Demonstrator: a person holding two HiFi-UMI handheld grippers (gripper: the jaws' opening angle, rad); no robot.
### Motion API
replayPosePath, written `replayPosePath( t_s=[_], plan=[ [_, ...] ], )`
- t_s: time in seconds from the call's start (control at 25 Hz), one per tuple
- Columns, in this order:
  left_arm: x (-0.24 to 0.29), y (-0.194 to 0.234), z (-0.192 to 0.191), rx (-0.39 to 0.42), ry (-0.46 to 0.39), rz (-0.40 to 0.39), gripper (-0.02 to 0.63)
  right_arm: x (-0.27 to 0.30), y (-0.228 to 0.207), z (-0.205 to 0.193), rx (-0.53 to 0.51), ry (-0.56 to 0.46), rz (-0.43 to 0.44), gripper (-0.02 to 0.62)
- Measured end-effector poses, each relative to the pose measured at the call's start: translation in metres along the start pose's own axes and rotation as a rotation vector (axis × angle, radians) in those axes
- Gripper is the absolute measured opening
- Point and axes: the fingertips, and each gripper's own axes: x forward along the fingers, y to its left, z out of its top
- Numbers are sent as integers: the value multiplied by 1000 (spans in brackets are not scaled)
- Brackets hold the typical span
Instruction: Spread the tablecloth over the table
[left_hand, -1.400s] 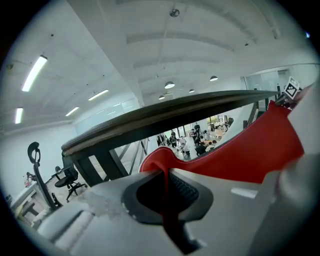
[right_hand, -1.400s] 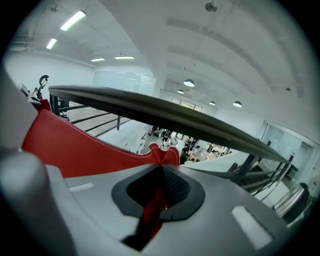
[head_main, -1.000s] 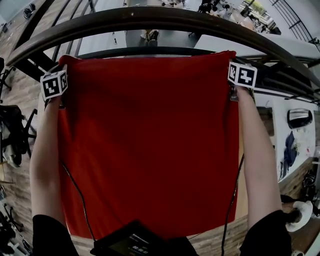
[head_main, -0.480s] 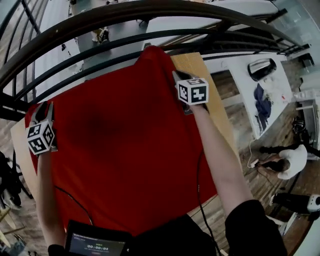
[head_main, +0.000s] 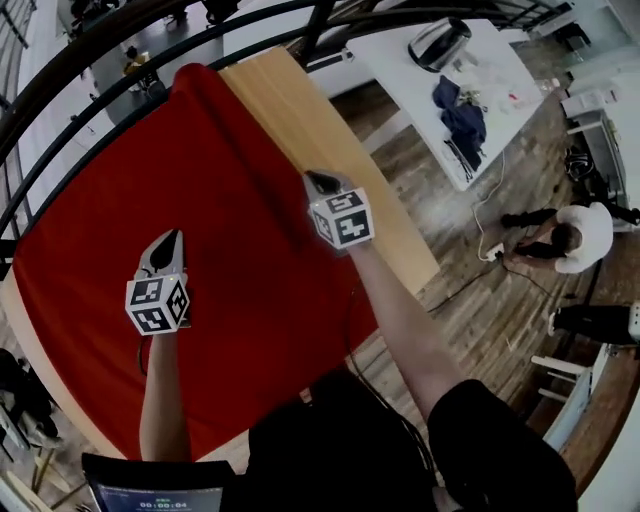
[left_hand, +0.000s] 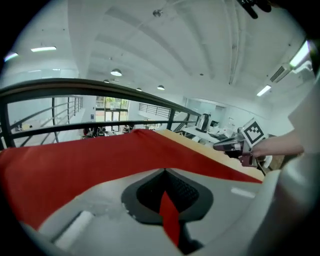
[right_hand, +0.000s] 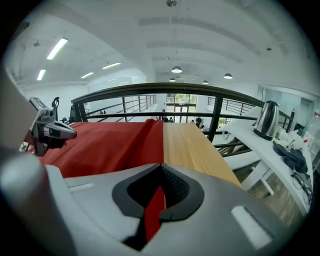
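Tablecloth (head_main: 90, 230) under left tool (head_main: 171, 238), right tool (head_main: 313, 179)

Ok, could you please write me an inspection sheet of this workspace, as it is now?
surface: wooden table, a strip bare at the right.
job's things: red tablecloth spread over most of it, not all covered.
clutter: nothing seen on the table.
grippers: left gripper and right gripper over the cloth, tongs shut, just closed.
cables: thin dark cable beside the right forearm.
surroundings: black railing, white side table with kettle, a person on the wood floor.
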Motion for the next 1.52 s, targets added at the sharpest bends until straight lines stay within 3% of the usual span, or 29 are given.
replayPosePath(
  t_s=[0.2,0.32,0.48,0.56,0.76,0.84,0.88,0.96,1.04,1.08,1.2,1.24,1.28,1.36,1.4,1.48,1.52],
  plan=[
    [33,-145,-44,-15,107,-78,6,-56,-36,-63,9,50,21,9],
    [41,-192,-59,-1,133,-39,6,-82,-45,-98,23,76,46,9],
    [54,-220,-79,-4,174,28,6,-99,-53,-133,64,79,90,17],
    [58,-225,-91,-8,213,53,6,-106,-48,-141,116,87,140,109],
    [66,-224,-112,12,288,103,8,-119,-18,-163,179,134,257,203],
    [66,-222,-110,19,292,114,8,-117,-10,-170,146,154,241,215],
    [67,-222,-110,22,293,115,8,-115,-11,-172,114,164,208,212],
    [67,-222,-110,28,294,119,8,-111,-15,-178,38,202,146,149],
    [62,-223,-106,23,291,134,6,-110,-15,-179,24,255,140,122],
    [57,-226,-100,4,278,134,6,-112,-14,-176,37,262,149,33],
    [40,-248,-69,-130,204,48,8,-133,5,-146,-12,142,176,23],
    [37,-255,-56,-183,178,4,17,-144,20,-134,-65,85,194,23],
    [35,-261,-44,-231,160,-42,82,-155,40,-124,-133,44,218,23],
    [37,-270,-32,-294,169,-117,306,-172,85,-116,-280,6,268,23],
    [39,-271,-32,-292,199,-130,346,-177,106,-117,-334,-4,283,23],
    [44,-262,-42,-206,282,-81,374,-180,138,-120,-390,-24,291,23],
    [45,-251,-50,-149,316,-29,321,-181,151,-122,-397,-30,301,23]
  ],
)
